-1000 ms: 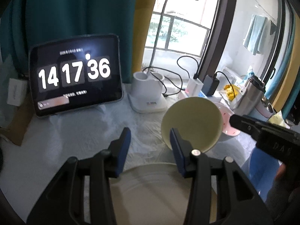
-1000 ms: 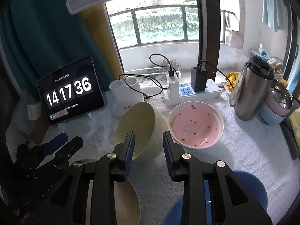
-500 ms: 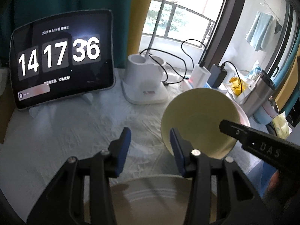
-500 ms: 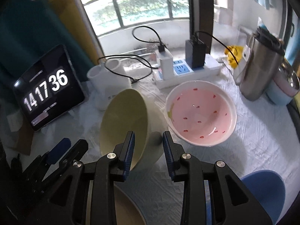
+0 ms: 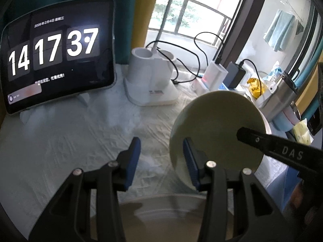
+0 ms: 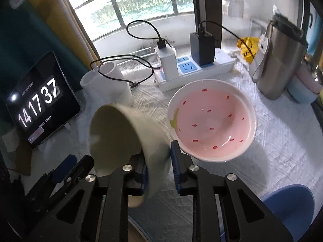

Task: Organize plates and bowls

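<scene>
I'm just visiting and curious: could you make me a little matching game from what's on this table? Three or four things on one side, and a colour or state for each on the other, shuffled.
Things:
1. cream bowl
2. pink bowl
3. tablet
4. left gripper

States:
A. open, nothing between its fingers
B. tilted on its side, its wall clamped in the right gripper, whose jaws have just been closing
C. propped upright, showing a clock
D. resting upright on the white cloth, dotted with red marks

Pairs: 1-B, 2-D, 3-C, 4-A
</scene>
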Action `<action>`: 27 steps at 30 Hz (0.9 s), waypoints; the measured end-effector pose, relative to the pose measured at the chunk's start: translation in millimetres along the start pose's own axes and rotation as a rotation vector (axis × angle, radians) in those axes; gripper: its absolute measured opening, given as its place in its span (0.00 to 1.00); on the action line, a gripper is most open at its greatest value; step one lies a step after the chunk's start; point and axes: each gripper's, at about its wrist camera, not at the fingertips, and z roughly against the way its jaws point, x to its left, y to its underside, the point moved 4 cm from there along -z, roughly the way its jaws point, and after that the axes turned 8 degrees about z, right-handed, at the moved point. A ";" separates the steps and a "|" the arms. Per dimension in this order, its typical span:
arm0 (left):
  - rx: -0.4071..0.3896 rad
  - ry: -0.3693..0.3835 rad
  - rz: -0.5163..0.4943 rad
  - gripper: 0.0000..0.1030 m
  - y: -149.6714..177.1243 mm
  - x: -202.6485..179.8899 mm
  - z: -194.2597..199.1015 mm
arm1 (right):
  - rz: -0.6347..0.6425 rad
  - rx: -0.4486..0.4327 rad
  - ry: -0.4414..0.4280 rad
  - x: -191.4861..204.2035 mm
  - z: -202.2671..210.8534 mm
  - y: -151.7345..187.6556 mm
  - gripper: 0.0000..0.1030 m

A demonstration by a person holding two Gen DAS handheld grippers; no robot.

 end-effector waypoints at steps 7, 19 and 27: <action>0.039 -0.004 0.010 0.44 2.8 2.1 -8.5 | -0.128 0.088 -0.170 -9.4 -16.2 9.2 0.18; 0.090 0.028 -0.057 0.38 14.2 -8.5 -18.5 | -0.096 0.113 -0.109 7.1 -19.3 17.3 0.19; 0.060 0.014 -0.038 0.27 8.2 -2.7 -11.7 | -0.092 0.090 -0.107 7.8 -18.5 22.4 0.18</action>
